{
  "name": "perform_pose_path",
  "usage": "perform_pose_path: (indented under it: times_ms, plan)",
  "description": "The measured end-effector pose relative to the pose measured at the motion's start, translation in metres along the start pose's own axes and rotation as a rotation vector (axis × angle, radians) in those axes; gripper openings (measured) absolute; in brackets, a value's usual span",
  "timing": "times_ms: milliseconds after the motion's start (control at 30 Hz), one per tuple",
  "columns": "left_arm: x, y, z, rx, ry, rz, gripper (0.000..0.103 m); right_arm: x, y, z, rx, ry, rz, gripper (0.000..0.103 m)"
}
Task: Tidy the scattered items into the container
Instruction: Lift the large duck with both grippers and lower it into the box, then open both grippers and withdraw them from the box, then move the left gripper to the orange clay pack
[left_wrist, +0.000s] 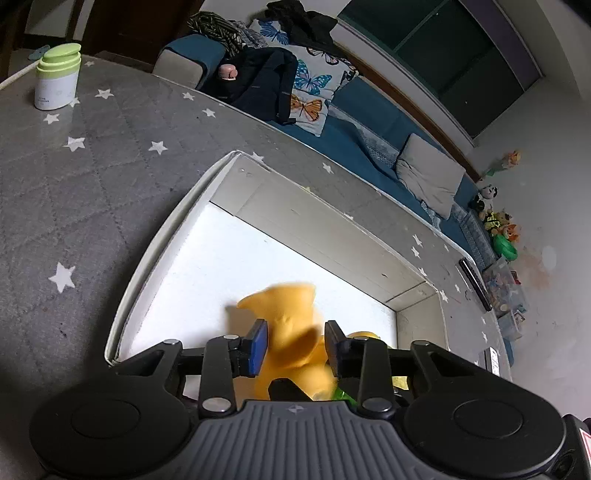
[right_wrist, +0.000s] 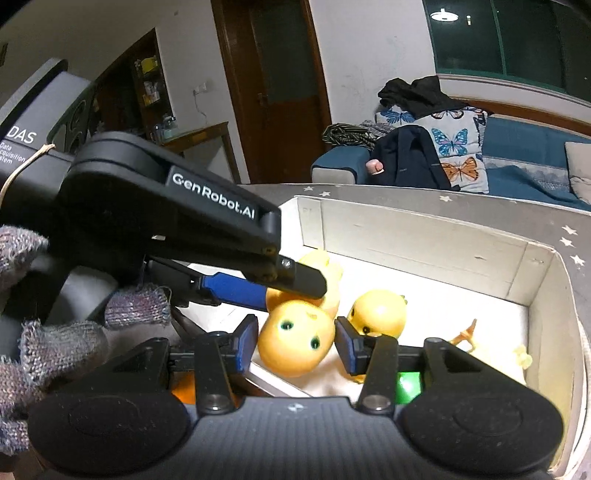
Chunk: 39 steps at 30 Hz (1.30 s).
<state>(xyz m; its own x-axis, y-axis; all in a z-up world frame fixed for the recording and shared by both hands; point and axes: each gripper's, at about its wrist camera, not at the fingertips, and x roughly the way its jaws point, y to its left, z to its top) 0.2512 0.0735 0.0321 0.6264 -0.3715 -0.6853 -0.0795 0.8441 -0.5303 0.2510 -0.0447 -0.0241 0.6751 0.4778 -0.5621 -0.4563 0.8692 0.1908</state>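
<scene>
A white cardboard box (left_wrist: 314, 221) lies on a grey star-patterned mat (left_wrist: 92, 184). My left gripper (left_wrist: 295, 347) hangs over the box with its blue pads apart. A yellow duck-like toy (left_wrist: 291, 314) shows between them, blurred while the gripper stays sharp. In the right wrist view the left gripper (right_wrist: 295, 288) reaches in from the left over the toy's body. The toy's head (right_wrist: 295, 343) shows between the pads of my right gripper (right_wrist: 297, 347), which is open at the box's (right_wrist: 424, 240) near wall. A second yellow toy (right_wrist: 376, 314) sits in the box.
The box also holds a green item (right_wrist: 408, 387), a small orange figure (right_wrist: 465, 334) and a pale yellow piece (right_wrist: 522, 356). A white bottle with a green cap (left_wrist: 57, 77) stands on the mat's far left. A blue sofa (left_wrist: 369, 147) runs behind. A gloved hand (right_wrist: 37, 332) holds the left gripper.
</scene>
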Motion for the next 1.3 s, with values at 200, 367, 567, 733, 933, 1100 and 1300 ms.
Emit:
perform_pose_path:
  times_ms: [200,367,567,733,933,1100,1300]
  plan:
    - [0.004,-0.002,-0.004,0.025,0.007,0.008,0.037,-0.008,0.000,-0.003,0.000,-0.017,-0.004,0.046]
    - [-0.005,-0.006,-0.008,0.049,-0.013,0.003,0.037,-0.020,0.000,-0.005,-0.001,-0.038,-0.010,0.055]
    - [-0.020,-0.012,-0.018,0.090,-0.042,0.002,0.037,-0.043,0.008,-0.013,-0.022,-0.076,-0.015,0.062]
    - [-0.034,-0.013,-0.030,0.110,-0.070,0.010,0.037,-0.061,0.017,-0.023,-0.037,-0.102,-0.009,0.071]
    - [-0.056,-0.013,-0.047,0.147,-0.115,0.021,0.037,-0.073,0.026,-0.037,-0.040,-0.106,0.000,0.077]
    - [-0.074,-0.006,-0.063,0.168,-0.143,0.044,0.037,-0.071,0.032,-0.051,-0.039,-0.073,0.009,0.077]
    - [-0.074,0.010,-0.075,0.150,-0.129,0.085,0.037,-0.063,0.043,-0.061,-0.051,-0.036,0.034,0.077]
